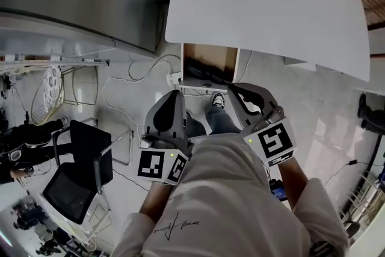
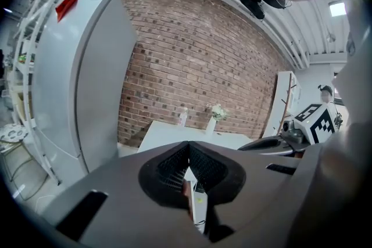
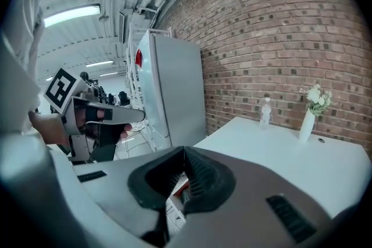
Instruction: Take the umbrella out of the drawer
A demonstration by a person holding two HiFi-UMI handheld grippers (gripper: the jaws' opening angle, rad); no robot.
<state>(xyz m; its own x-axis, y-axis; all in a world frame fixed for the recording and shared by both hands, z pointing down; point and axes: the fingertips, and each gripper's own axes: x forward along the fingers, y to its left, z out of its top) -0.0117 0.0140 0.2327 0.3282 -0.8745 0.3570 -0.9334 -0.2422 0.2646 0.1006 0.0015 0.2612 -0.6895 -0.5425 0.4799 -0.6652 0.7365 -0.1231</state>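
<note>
Jaws of the left gripper (image 2: 189,145) are pressed together at the tips, with nothing between them. The jaws of the right gripper (image 3: 185,151) are closed too, and they also hold nothing.

Both grippers are up in the air, side by side and apart from each other. They sit in front of the person's white shirt (image 1: 228,201). They tip a little down and point toward the open drawer (image 1: 210,52). A hand holds each one from behind.

The drawer is under the white counter (image 1: 264,3), past the jaws and not touching them. A dark thing (image 1: 207,74) lies inside it. It is too small to tell if it is the umbrella.

On the counter stand a white vase (image 3: 306,125) with flowers and a clear bottle (image 3: 265,110). Behind it is a red brick wall (image 2: 197,67). A tall grey fridge (image 2: 75,78) stands to the left. A black chair (image 1: 78,171) and a fan (image 1: 50,86) stand on the pale floor (image 1: 138,78).

Each gripper has a cube with black and white square marks, the left cube (image 1: 159,165) and the right cube (image 1: 277,141). The shirt has small curly writing that is too tiny to read.
</note>
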